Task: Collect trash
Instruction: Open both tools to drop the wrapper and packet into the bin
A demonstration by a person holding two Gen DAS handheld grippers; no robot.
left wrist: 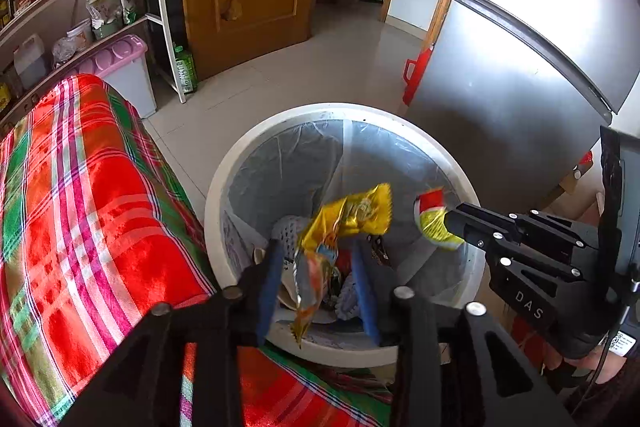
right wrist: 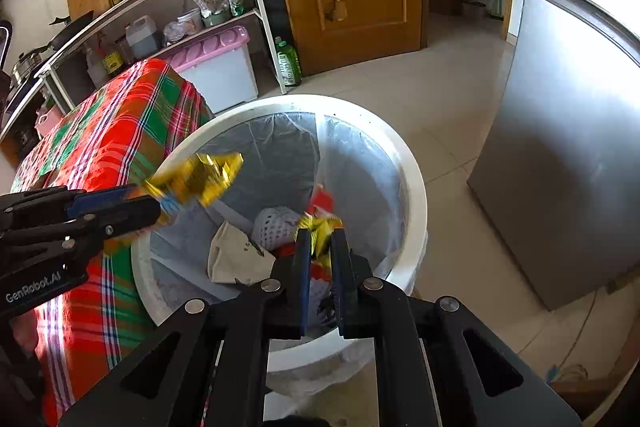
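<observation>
Gold foil hangs between the blue pads of the left gripper: a crumpled snack wrapper, loose in a wide gap, with the jaws standing apart and neither pad clearly pressing it. In the right wrist view that wrapper is blurred, so it looks to be dropping free. Directly below the fingers sits the white bin, lined with a clear bag.

The right gripper has its jaws drawn close on a small red and yellow packet, pinching it at the fingertips just over the bin's mouth. It sits beside the left one, a little apart.

To do this step well, I judge both grippers should stay above the open middle of the bin, not over its rim, before letting go, since light wrappers flutter and can land on the checked cloth that lies to the left of the left gripper. The right jaws need opening fully so the packet does not cling to a pad.

Inside the bin, beneath both grippers, lie a white foam net, a crumpled pale paper and some red scraps, partly hidden by the fingers.
</observation>
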